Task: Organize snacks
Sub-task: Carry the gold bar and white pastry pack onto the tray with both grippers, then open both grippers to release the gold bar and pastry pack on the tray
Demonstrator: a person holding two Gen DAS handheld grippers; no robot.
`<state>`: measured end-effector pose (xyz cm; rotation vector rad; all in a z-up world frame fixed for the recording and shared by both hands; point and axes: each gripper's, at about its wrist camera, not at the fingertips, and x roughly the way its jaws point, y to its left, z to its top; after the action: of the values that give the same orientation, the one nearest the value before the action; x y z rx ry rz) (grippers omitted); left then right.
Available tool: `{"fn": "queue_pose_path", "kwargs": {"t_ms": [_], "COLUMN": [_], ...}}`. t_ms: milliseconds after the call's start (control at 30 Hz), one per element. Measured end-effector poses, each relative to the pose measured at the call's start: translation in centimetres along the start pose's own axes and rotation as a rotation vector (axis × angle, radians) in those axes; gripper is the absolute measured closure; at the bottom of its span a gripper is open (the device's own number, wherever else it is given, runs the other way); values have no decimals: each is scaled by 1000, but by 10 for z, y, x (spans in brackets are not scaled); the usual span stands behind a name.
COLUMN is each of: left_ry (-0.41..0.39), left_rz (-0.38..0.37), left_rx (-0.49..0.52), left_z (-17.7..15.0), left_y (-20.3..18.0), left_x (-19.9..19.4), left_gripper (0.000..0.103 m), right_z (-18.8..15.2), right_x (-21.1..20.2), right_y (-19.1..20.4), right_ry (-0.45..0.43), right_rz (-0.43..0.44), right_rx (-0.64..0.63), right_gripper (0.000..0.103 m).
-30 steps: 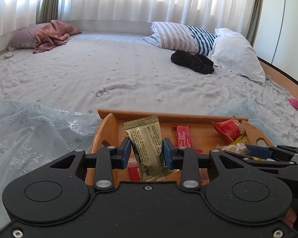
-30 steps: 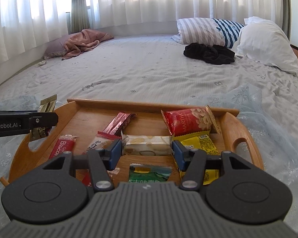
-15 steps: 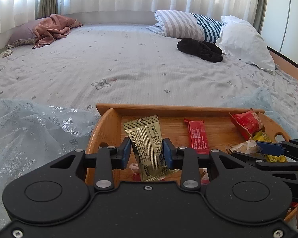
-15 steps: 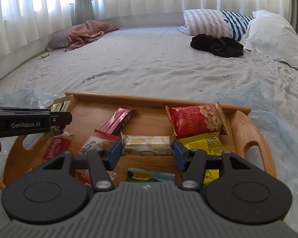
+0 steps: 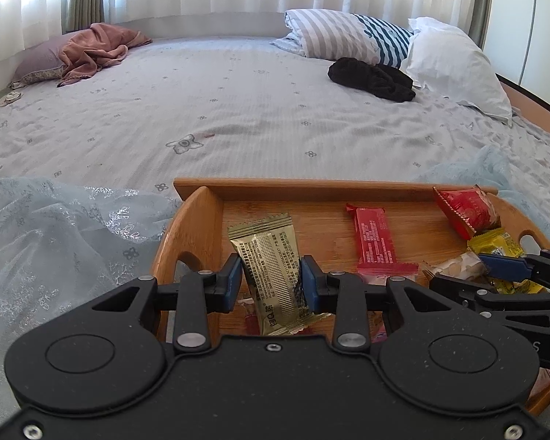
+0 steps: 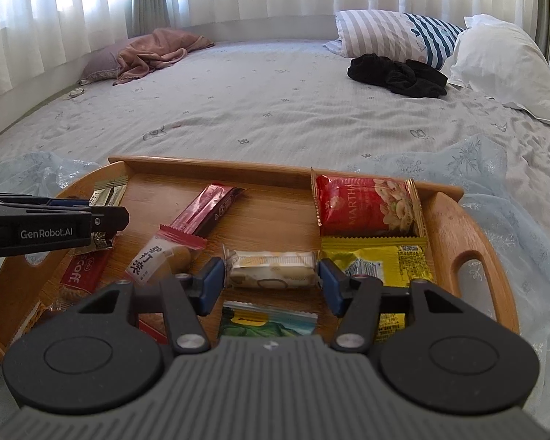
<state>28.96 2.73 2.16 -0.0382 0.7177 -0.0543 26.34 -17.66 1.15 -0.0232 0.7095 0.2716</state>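
On a bed (image 6: 275, 110) spread with a grey sheet, a wooden tray (image 6: 469, 227) of snacks sits under two hand-held tongs. The left gripper (image 5: 271, 282), its jaws narrowly parted, pinches an upright gold packet (image 5: 271, 260) over the tray's left end, beside the handle cut-out. The right gripper (image 6: 271, 278) has its jaws set wider, one at each end of a pale biscuit pack (image 6: 271, 269) lying flat mid-tray; whether the pads press on it cannot be told. A red nut bag (image 6: 363, 205) and a yellow packet (image 6: 385, 260) lie just to the right.
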Motion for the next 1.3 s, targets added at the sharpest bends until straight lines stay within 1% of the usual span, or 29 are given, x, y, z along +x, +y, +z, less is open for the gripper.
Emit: {"fn": "queue_pose_path", "kwargs": {"t_ms": [467, 600, 800, 867, 967, 1000, 1033, 1067, 1133, 1167, 1300], "left_ry": [4, 2, 1, 1, 2, 4, 2, -4, -19, -28, -66], "left_rz": [4, 11, 12, 13, 15, 22, 28, 34, 35, 35, 51], "left_rx": [7, 31, 28, 29, 28, 29, 27, 25, 27, 31, 46], "left_z": [-1, -4, -4, -4, -4, -4, -4, -4, -4, -3, -2], "left_y": [-2, -6, -8, -8, -8, -8, -8, -8, -8, -8, -8], "left_x": [5, 6, 8, 7, 7, 7, 5, 3, -5, -10, -30], "left_gripper": [70, 69, 69, 67, 67, 64, 59, 56, 45, 42, 26], "right_z": [-3, -4, -6, -6, -5, -4, -4, -3, -2, -2, -2], "right_x": [1, 0, 0, 0, -1, -2, -4, -6, -10, -13, -27], "right_y": [-1, 0, 2, 2, 2, 2, 2, 1, -1, -2, -3], "right_ry": [-20, -22, -24, -24, -24, -29, -35, -37, -42, -49, -76], "right_rz": [-28, -33, -36, -35, -31, -27, -20, -11, -3, -3, -2], "right_rx": [15, 5, -6, -7, -9, -7, -3, 6, 31, 38, 50], "right_gripper": [41, 41, 40, 39, 37, 36, 28, 27, 25, 23, 20]}}
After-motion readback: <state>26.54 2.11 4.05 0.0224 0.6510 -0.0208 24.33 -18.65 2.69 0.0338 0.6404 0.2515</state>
